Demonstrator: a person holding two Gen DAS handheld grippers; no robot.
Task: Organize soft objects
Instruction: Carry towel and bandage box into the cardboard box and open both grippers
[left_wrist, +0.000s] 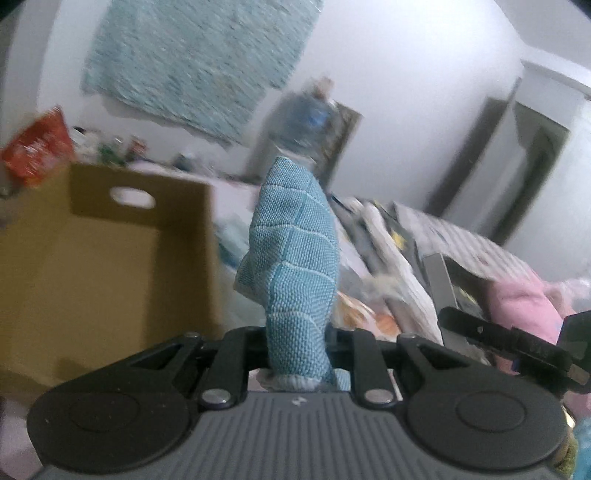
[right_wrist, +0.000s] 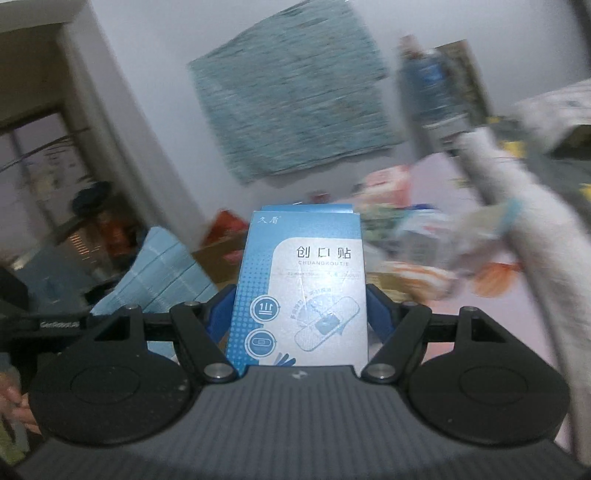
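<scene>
**Both grippers loaded: cloth in the left, plaster box in the right**

The left gripper (left_wrist: 295, 354) has its jaws pinching a blue woven cloth (left_wrist: 291, 258), which stands upright out of the grip and rises toward 12 o'clock in the left wrist view. At 9 o'clock from the cloth sits an open cardboard box (left_wrist: 92, 266) with an oval handle hole in its far wall. A red packet (left_wrist: 37, 147) pokes up behind the box at about 10 o'clock. At 3 o'clock, part of the right gripper's black linkage shows at the frame edge, in front of something soft and pink (left_wrist: 524, 306). A pale blue textured hanging (left_wrist: 199, 62) covers the wall at 12 o'clock.

The right gripper (right_wrist: 299, 317) has its jaws spread wide and pressed against both sides of a blue and white plaster box (right_wrist: 299, 288), held upright with its printed face toward the camera. In the right wrist view the cloth appears again at 9 o'clock, beside the left gripper's linkage. A white furry shape (right_wrist: 535, 229) crosses at 2 o'clock, blurred. The clutter behind is too smeared to identify.
</scene>
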